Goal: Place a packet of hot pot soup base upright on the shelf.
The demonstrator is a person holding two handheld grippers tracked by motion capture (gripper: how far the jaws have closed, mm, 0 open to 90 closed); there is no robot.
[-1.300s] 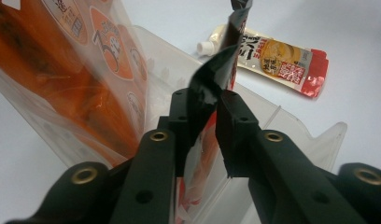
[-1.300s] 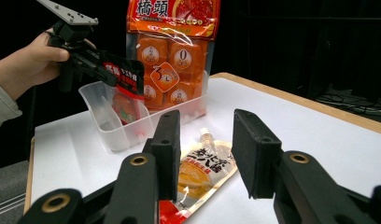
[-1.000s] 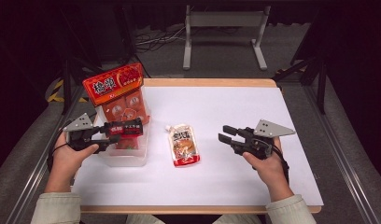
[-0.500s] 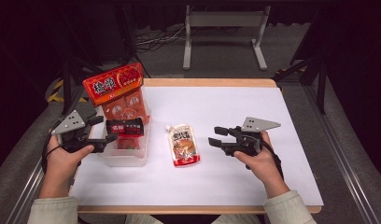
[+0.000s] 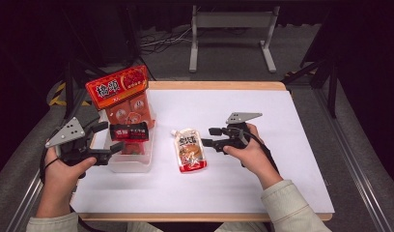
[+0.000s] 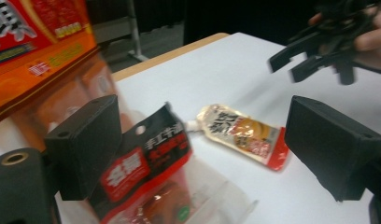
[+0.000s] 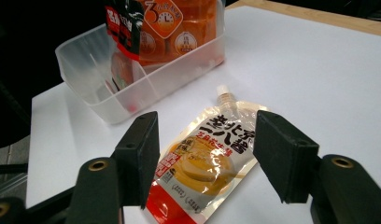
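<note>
Two packets matter here, and the landmark for both is the clear plastic bin (image 5: 132, 162) at the left of the white table (image 5: 282, 145). The spouted sauce pouch (image 5: 189, 150) lies flat on the table just right of the bin, apart from it, its cap pointing away from the person. The right gripper (image 5: 209, 137) sits just right of the pouch, low over the table; its jaws have just been opening and stand wide, framing the pouch in the right gripper view (image 7: 207, 154) without pressing on it. The dark red-and-black sachet (image 5: 129, 131) stands in the bin's near compartment, its top poking above the rim. The left gripper (image 5: 108, 137) is at the bin's left edge; its jaws have just been opening and are spread wide either side of the sachet (image 6: 146, 168), not clamping it. A tall orange packet (image 5: 119, 92) stands in the bin's far compartment.
</note>
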